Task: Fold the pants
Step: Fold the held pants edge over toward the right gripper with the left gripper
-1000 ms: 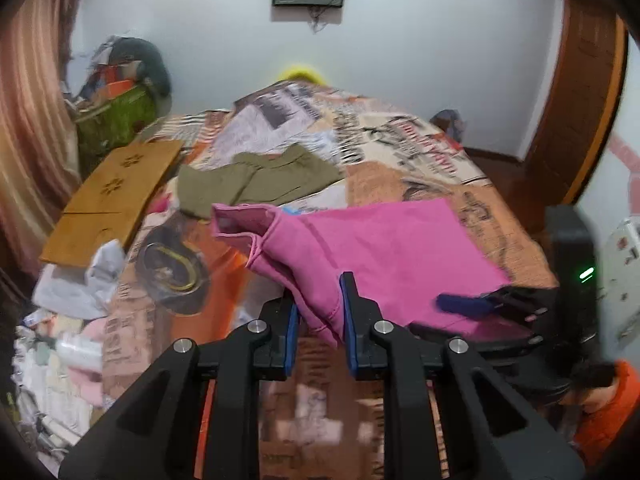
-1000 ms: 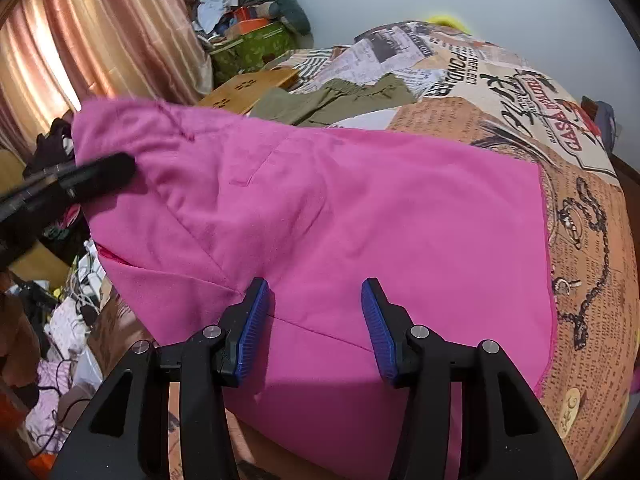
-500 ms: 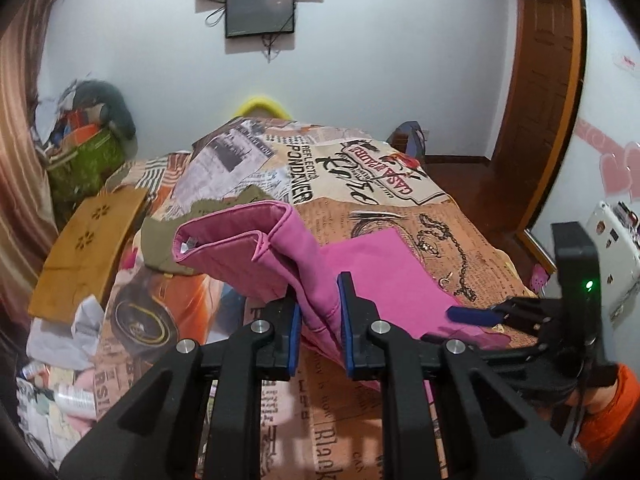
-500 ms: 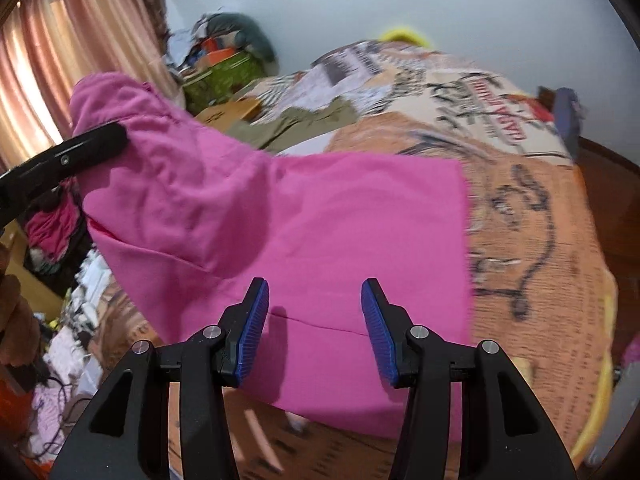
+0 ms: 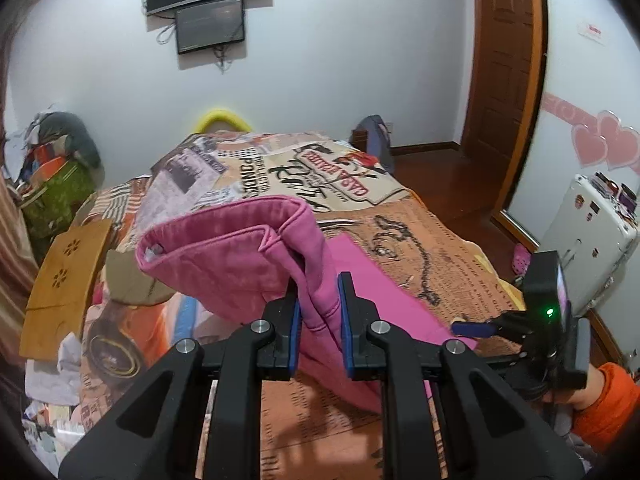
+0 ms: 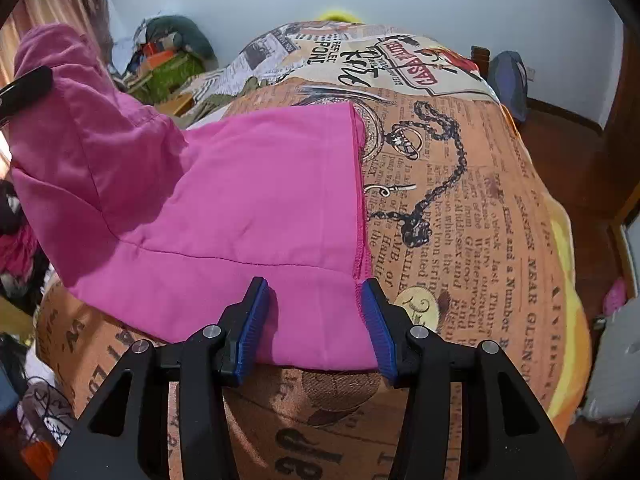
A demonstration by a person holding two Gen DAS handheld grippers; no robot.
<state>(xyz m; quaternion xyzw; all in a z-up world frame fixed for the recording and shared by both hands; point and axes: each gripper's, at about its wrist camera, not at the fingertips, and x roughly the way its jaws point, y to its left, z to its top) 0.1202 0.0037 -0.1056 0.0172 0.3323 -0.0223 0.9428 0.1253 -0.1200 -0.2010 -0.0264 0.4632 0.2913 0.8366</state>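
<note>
My left tool point(image 5: 319, 312) is clamped on a bunched fold of the pink pants point(image 5: 240, 260), which I have lifted higher off the bed point(image 5: 420, 240) than half a second ago. My right tool point(image 6: 314, 316) hangs wide open, gripping nothing, over the flat leg end ahead. The fold-over looks underway.
</note>
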